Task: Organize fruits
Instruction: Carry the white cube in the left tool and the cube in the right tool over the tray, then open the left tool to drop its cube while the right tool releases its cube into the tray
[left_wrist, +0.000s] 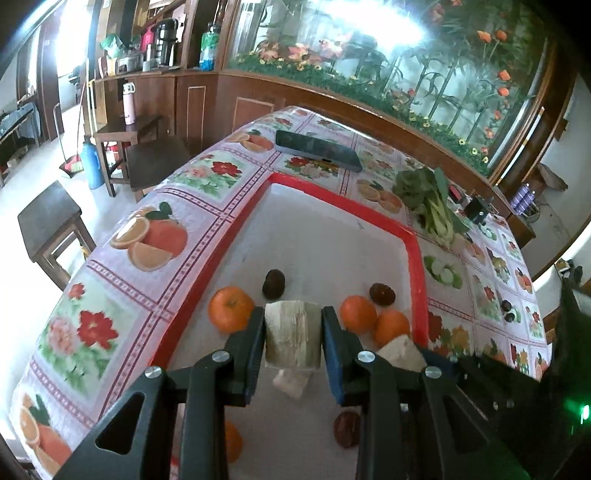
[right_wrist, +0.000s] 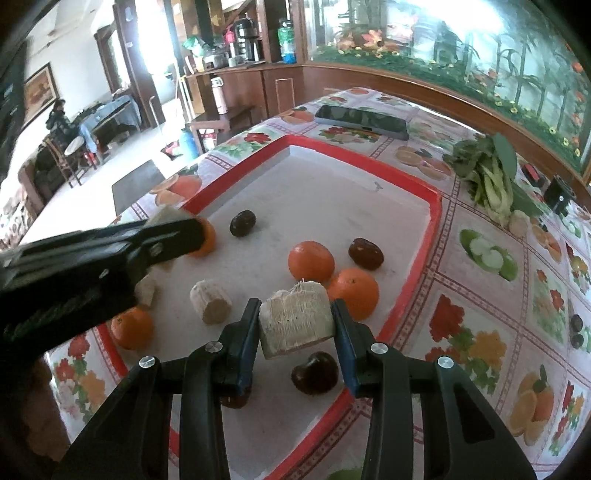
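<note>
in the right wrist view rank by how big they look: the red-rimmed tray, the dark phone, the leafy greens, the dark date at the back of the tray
1. Red-rimmed white tray
2. Dark flat phone and leafy green vegetable bunch look alike; unranked.
3. Dark brown date

Fisheye distortion and distance skew these.

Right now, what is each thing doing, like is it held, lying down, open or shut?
Left hand-held gripper: shut on a pale cane piece.
Right hand-held gripper: shut on another cane piece.
Third cane piece: lying loose in the tray.
Red tray: flat on the table.
Phone: lying flat, screen dark.
Leafy greens: lying beside the tray.
</note>
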